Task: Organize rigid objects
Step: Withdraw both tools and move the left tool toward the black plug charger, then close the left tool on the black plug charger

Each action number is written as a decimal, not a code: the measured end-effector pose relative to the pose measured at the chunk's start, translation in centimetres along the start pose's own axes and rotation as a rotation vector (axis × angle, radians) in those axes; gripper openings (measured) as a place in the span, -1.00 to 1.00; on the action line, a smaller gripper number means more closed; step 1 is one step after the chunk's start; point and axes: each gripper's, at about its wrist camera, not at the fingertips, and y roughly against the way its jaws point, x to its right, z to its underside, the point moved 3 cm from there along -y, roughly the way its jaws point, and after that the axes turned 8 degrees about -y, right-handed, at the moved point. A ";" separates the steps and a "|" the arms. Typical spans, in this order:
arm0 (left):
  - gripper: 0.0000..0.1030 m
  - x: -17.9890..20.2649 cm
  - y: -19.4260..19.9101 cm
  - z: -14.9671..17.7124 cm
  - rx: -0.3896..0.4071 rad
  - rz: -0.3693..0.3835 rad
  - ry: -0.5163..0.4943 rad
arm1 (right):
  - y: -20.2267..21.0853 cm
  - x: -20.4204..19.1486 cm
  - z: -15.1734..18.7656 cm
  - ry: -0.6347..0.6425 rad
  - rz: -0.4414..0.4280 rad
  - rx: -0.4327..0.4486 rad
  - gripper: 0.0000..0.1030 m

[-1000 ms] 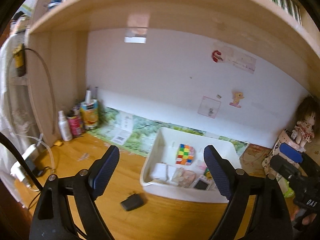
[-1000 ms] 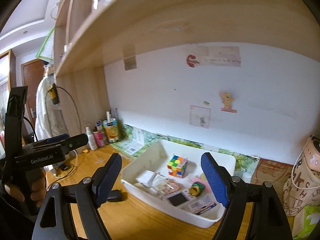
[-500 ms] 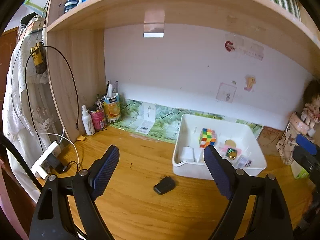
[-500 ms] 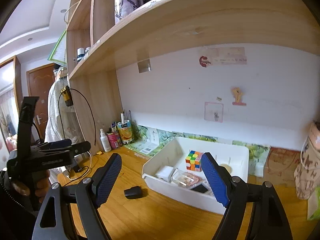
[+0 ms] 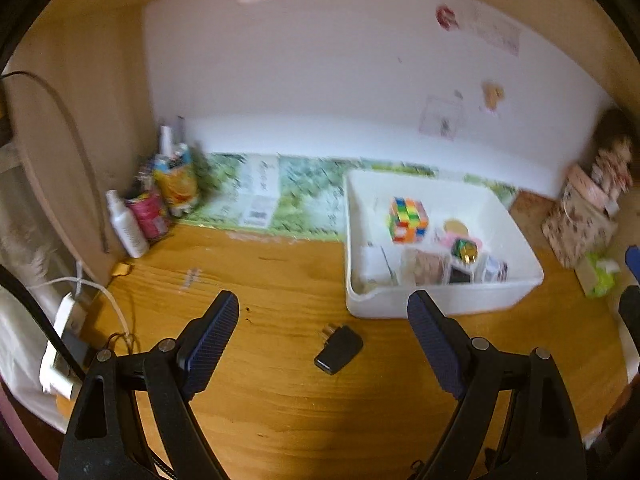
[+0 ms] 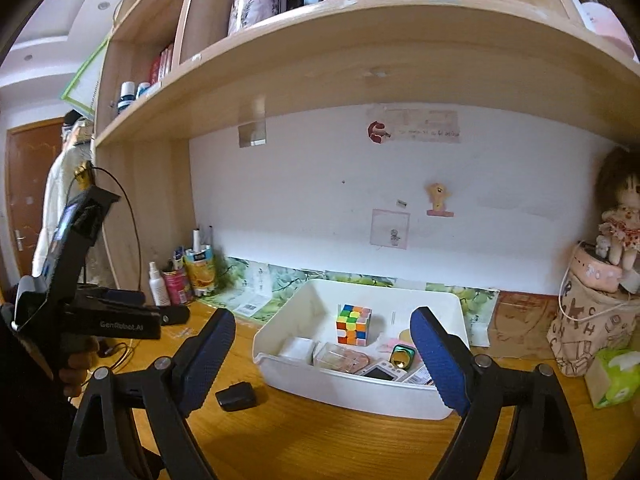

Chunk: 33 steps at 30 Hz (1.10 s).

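A black plug adapter [image 5: 339,349] lies on the wooden desk in front of a white bin [image 5: 440,304]; it also shows in the right wrist view [image 6: 237,396]. The white bin [image 6: 348,388] holds a colourful puzzle cube [image 5: 408,219] [image 6: 354,325], a small gold and green object [image 5: 464,250] and several small items. My left gripper [image 5: 323,340] is open and empty, with the adapter between its fingertips in view. My right gripper [image 6: 323,354] is open and empty, held back from the bin. The left gripper's body [image 6: 100,316] shows at the left of the right wrist view.
Bottles and cans [image 5: 160,204] stand at the back left by the shelf's side panel. A white charger with cables [image 5: 60,344] sits at the left edge. A doll [image 6: 620,216], a patterned bag [image 6: 588,328] and a tissue pack [image 6: 616,376] stand at the right. A bookshelf [image 6: 360,52] hangs overhead.
My left gripper has tilted down and moved closer to the desk, so the adapter now sits between its fingertips. My right gripper has drawn back a little. Both stay open.
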 end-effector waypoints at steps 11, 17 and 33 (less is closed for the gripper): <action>0.72 -1.3 -5.8 -0.1 -0.192 0.148 -0.188 | -3.0 -3.0 2.8 -0.150 0.137 -0.036 0.74; 0.72 -1.2 -8.9 0.7 -0.266 0.223 -0.276 | -4.6 -4.1 4.9 -0.227 0.214 -0.052 0.74; 0.71 0.8 -15.6 3.4 -0.446 0.357 -0.365 | -5.3 -4.8 7.5 -0.286 0.402 -0.143 0.74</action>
